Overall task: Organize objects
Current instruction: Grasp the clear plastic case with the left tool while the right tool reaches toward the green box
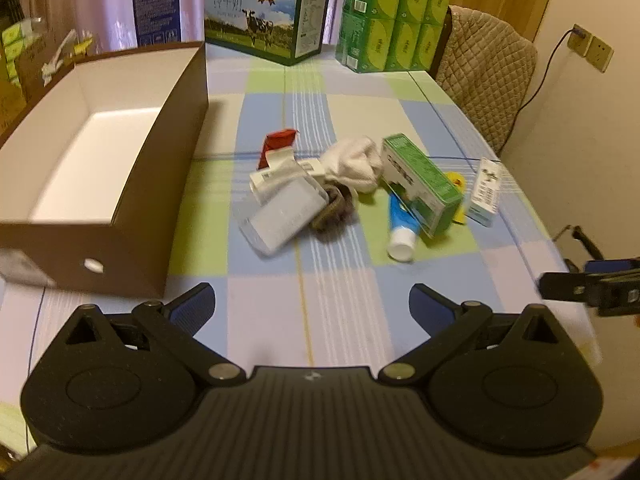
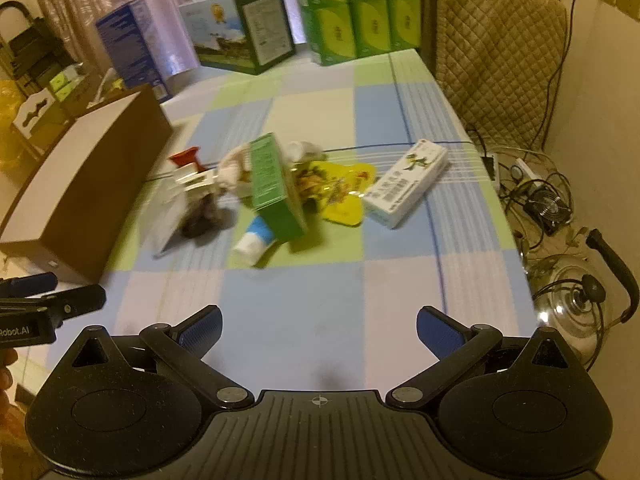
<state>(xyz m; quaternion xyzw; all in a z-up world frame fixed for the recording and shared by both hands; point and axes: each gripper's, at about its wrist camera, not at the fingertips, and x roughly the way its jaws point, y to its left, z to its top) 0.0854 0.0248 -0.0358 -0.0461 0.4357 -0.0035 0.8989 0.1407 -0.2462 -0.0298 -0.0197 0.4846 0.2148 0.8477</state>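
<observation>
Both of your grippers hang over the near edge of the checked tablecloth (image 1: 340, 92) with nothing in them: the left gripper (image 1: 312, 308) has its blue pads spread wide, and so does the right gripper (image 2: 319, 328). Your clutter lies heaped mid-table, just right of the brown box (image 1: 156, 184), whose white inside holds nothing. In the heap, a green carton (image 1: 420, 184) leans tilted over a blue tube (image 1: 402, 228) with a white cap; beside it sit a white cloth (image 1: 356, 164), a clear plastic case (image 1: 280, 212), a dark scrunchie (image 1: 336, 212), a red-and-white packet (image 1: 276, 148), a yellow pouch (image 2: 340, 188) and a white carton (image 2: 406, 188), which lies flat and a little apart.
</observation>
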